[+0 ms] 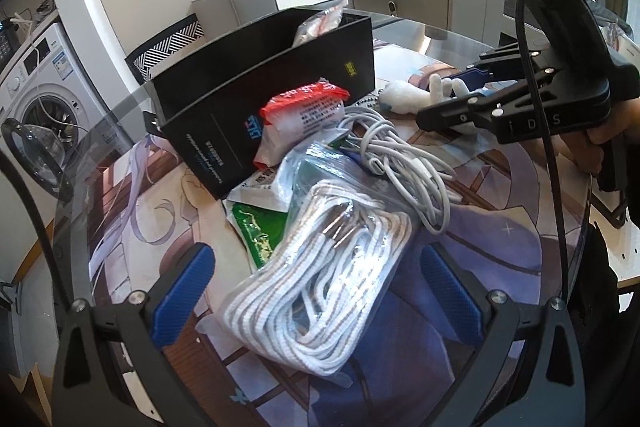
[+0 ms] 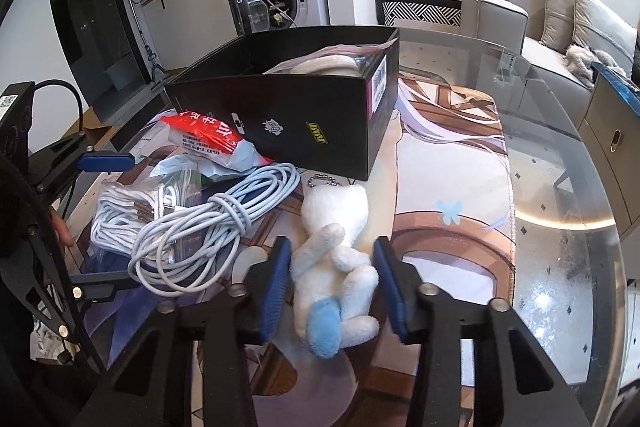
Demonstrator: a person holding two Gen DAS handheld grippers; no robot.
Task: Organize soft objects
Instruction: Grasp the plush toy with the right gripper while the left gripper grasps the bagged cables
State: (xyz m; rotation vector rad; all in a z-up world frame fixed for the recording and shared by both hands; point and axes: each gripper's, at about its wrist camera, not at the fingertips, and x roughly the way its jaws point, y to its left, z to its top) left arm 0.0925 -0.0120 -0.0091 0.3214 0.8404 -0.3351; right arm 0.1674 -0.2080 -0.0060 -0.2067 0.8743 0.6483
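— Two tongs in sight; what has the right tongs [image 2: 331, 285] got?
— The white plush toy [image 2: 334, 259], lying on the desk [image 2: 560, 187], its body pinched between the blue pads.
— And the left tongs [image 1: 316, 291]?
— Spread wide, a bagged white rope [image 1: 320, 291] between them, untouched. The black box [image 2: 304, 115] stands beyond both.
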